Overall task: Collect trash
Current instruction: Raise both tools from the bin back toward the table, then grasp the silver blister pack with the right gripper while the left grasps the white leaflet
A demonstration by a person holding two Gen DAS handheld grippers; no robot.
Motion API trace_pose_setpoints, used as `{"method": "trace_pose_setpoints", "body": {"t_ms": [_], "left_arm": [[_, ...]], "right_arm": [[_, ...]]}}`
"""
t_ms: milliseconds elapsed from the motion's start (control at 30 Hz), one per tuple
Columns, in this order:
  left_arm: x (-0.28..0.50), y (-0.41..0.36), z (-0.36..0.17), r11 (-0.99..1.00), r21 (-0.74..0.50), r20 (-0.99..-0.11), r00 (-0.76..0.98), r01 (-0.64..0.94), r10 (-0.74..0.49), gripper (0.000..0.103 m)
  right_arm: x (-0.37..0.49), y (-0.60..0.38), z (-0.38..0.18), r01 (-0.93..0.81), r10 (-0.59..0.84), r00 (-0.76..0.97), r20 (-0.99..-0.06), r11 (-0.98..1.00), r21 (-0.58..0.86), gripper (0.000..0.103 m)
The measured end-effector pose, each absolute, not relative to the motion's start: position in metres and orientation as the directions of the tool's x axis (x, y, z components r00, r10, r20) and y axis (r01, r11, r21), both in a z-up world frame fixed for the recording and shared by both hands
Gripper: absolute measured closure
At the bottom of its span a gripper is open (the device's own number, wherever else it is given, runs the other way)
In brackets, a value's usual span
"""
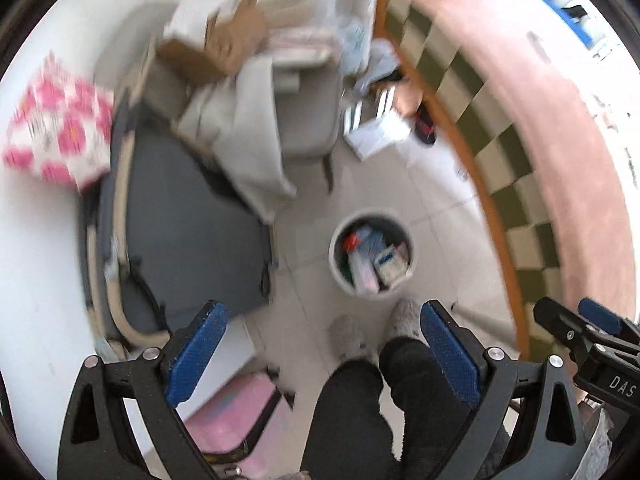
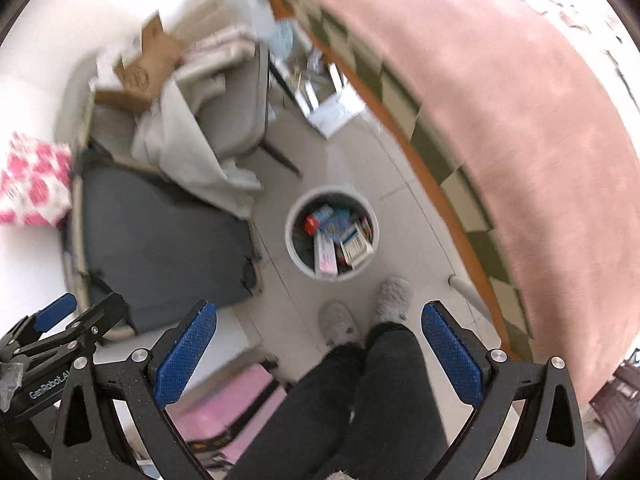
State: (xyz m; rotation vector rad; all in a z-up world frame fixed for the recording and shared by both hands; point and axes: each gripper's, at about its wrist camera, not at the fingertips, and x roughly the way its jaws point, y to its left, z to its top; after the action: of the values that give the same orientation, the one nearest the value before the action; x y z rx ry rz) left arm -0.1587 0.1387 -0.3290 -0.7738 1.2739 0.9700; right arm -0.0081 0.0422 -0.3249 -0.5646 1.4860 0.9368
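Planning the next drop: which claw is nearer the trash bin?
Too close to call, perhaps the right. Both open, empty claws hang high above the trash bin: left claw toward its dark-mattress side, right claw toward its pink-bed side.

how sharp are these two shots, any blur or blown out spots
Left wrist view: motion blur smears the cardboard box and pink-patterned bag; the left claw stays crisp. Right wrist view: trash bin is fairly sharp, the wall at left is washed out white.
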Motion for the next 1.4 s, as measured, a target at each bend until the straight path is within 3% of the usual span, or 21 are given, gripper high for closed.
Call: {"method": "trace_pose_setpoints", "body": {"t_ms": [167, 367, 633, 800, 1200, 1300, 1400], "left_arm": [[-0.077, 0.156, -0.283, 0.504, 0.039, -0.966, 0.096, -0.863, 0.24, 0.004], [0.07, 0.168, -0.252, 0.626, 0.065, -0.945, 0.155, -0.777, 0.29, 0.004], [0.289, 0.16, -0.262, 0.741, 0.1, -0.939, 0.183, -0.665, 0.291, 0.004], [0.396, 0.152, -0.293, 0.793, 0.142, -0.951, 0.141, -0.593, 0.276, 0.004], [0.466, 0.161, -0.346, 0.81, 0.188, -0.967, 0.038, -0.555, 0.251, 0.004], [0.473, 0.16, -0.349, 0.817, 0.189, -0.969, 0.034, -0.545, 0.247, 0.004], [0.485, 0.159, -0.351, 0.83, 0.18, -0.971, 0.039, -0.528, 0.235, 0.004]], "right_arm": [[0.068, 0.036, -0.28, -0.727, 0.257, -0.084, -0.963, 0.645, 0.236, 0.0], [0.211, 0.012, -0.259, -0.632, 0.227, 0.048, -0.973, 0.761, 0.147, 0.0], [0.431, -0.02, -0.289, -0.555, 0.046, 0.149, -0.988, 0.83, -0.045, 0.0], [0.514, -0.027, -0.326, -0.561, -0.006, 0.13, -0.991, 0.824, -0.079, 0.0], [0.593, 0.002, -0.407, -0.681, -0.074, 0.026, -0.997, 0.729, -0.072, 0.0], [0.598, 0.003, -0.409, -0.669, -0.068, 0.041, -0.997, 0.739, -0.078, 0.006], [0.604, -0.008, -0.4, -0.602, -0.045, 0.077, -0.996, 0.794, -0.083, 0.027]]}}
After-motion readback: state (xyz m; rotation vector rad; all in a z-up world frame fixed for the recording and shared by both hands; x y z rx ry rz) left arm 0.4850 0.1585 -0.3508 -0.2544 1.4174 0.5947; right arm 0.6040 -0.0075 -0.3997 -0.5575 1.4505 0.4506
